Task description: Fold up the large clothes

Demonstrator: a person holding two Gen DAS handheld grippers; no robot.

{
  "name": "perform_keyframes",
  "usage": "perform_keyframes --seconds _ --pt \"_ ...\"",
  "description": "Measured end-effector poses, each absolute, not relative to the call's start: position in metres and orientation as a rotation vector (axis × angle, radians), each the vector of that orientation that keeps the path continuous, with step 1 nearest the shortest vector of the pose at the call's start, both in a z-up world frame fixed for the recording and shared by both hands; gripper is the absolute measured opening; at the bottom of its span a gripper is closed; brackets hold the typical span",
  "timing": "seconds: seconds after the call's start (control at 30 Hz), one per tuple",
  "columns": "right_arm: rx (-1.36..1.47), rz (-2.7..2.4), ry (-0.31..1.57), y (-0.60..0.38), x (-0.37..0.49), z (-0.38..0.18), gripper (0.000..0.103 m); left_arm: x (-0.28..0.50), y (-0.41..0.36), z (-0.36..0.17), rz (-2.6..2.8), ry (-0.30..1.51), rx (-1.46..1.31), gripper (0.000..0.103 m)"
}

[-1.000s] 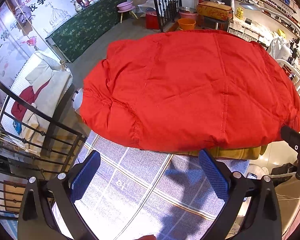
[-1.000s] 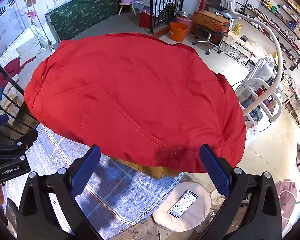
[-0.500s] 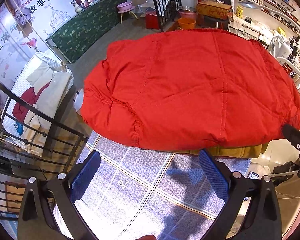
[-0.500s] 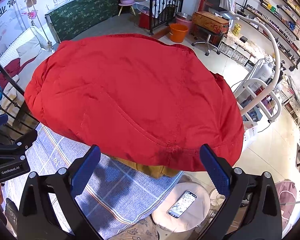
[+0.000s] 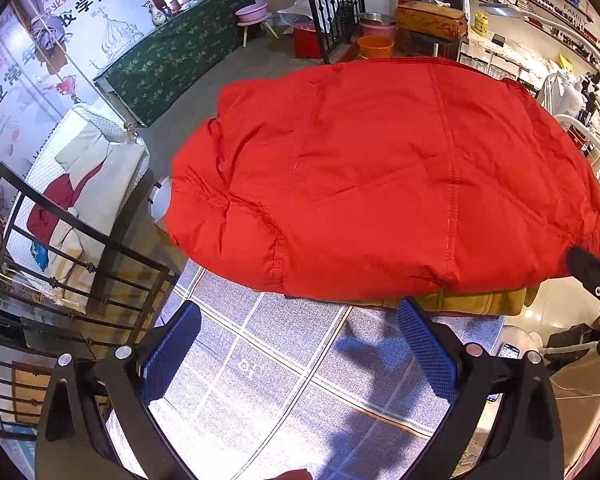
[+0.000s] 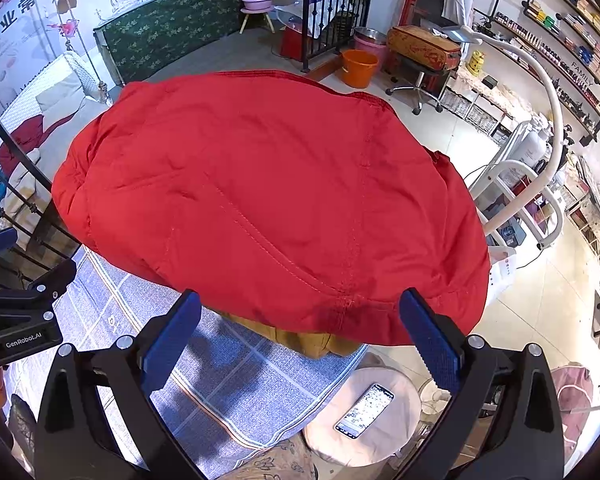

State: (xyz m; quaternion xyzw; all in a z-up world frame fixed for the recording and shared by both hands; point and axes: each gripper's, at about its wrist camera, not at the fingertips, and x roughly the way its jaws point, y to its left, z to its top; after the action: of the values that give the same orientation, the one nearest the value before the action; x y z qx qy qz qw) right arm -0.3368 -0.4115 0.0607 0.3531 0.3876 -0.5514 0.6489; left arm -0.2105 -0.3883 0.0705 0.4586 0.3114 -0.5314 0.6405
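Note:
A large red padded jacket (image 5: 380, 176) lies folded into a rounded slab on a table covered by a blue checked cloth (image 5: 284, 376). A mustard-yellow garment (image 5: 472, 302) lies under its near edge and sticks out a little. My left gripper (image 5: 298, 354) hovers open over the bare cloth, just short of the jacket's near hem. In the right wrist view the red jacket (image 6: 268, 200) fills the middle and my right gripper (image 6: 298, 338) stands open over its near right edge, above the yellow garment (image 6: 300, 338). Neither gripper holds anything.
The table ends just right of the jacket; below it sits a round pale stool (image 6: 364, 420) with a phone (image 6: 364, 406) on it. A black iron railing (image 5: 80, 248) runs along the left. A white stand (image 6: 528, 184) is at the right. The other gripper's body (image 6: 16, 320) shows at left.
The jacket has settled slightly; both grippers stay open and nearly still, with only a small drift of the views.

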Motion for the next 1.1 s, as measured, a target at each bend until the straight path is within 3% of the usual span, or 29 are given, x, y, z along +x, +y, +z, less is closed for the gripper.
perform_keyframes --seconds 1.1 --pt "0.798 -1.255 0.884 -0.4096 -0.3343 0.0593 0.098 -0.2058 -0.3845 0.0696 -1.209 0.721 1.055 0.097"
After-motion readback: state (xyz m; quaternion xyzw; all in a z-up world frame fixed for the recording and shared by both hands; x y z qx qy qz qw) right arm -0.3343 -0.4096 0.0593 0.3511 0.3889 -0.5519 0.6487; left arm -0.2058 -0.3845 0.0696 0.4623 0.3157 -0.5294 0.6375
